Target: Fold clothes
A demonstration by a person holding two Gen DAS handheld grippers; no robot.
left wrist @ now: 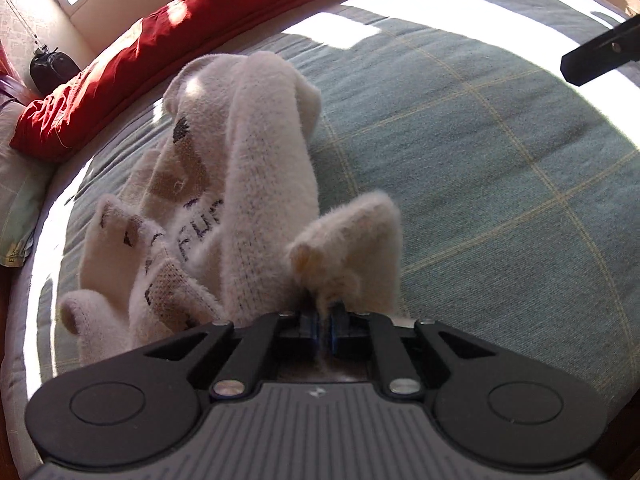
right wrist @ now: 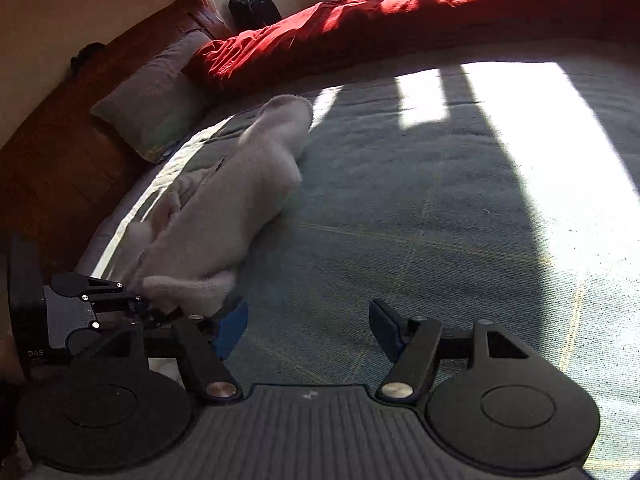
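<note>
Fuzzy cream sweater lay bunched on the green plaid bedspread, near its left edge. Left gripper pinched a near hem corner, apparently to lift it; right gripper hovered spread, empty.

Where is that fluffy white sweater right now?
The white sweater lies bunched on the green checked bedspread, left of centre in both views, its near edge pinched in the left gripper.

green bed: white sweater, red duvet, pillow.
</note>
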